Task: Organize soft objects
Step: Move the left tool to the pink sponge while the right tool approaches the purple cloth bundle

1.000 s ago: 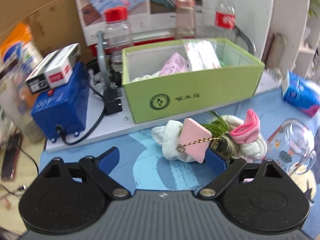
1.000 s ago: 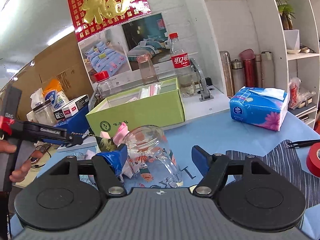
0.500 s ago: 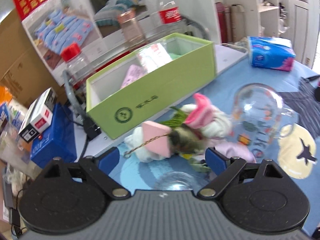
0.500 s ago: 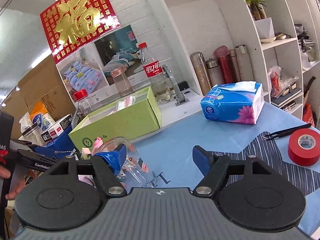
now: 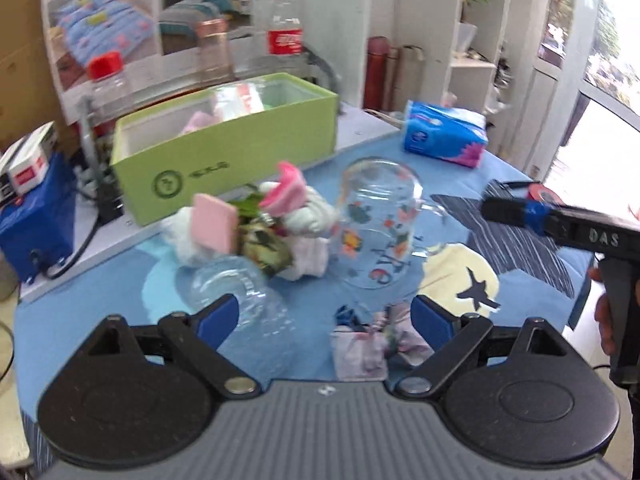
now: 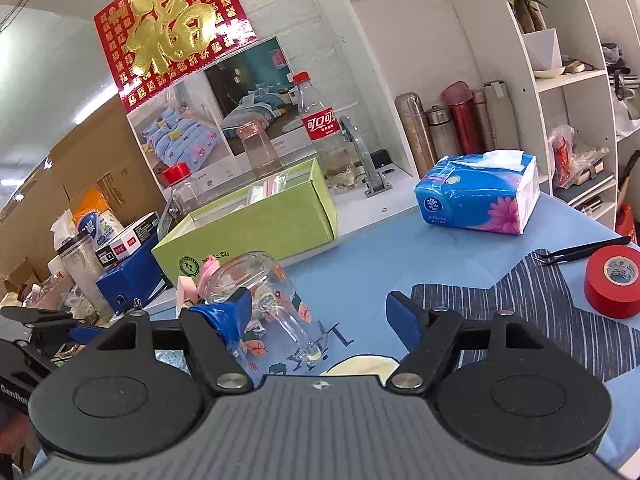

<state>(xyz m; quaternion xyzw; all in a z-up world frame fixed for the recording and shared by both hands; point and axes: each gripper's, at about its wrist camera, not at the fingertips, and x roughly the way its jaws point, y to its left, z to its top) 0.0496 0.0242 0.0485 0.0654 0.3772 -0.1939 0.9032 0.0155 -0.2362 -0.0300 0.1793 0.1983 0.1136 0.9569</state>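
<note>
A pile of soft things lies on the blue mat: a pink sponge pad [image 5: 212, 227], a pink-and-white sock bundle [image 5: 298, 204], a white cloth [image 5: 185, 240] and a floral fabric piece [image 5: 372, 344]. The green box [image 5: 224, 148] behind them holds some soft items. My left gripper [image 5: 326, 316] is open and empty, held back above the floral fabric. My right gripper [image 6: 320, 312] is open and empty, near the glass mug [image 6: 264, 292]. The right gripper also shows at the right of the left wrist view [image 5: 516, 210].
A glass mug [image 5: 376, 224] and a clear plastic bottle [image 5: 240, 300] lie beside the pile. A blue tissue pack [image 6: 476, 196], red tape roll [image 6: 614, 286], tweezers [image 6: 580, 252], blue device [image 5: 32, 216], bottles and shelves surround the mat.
My left gripper has pulled back and swung right, so the pile sits farther off and the floral fabric and lying bottle come into view. My right gripper has lifted and tilted slightly.
</note>
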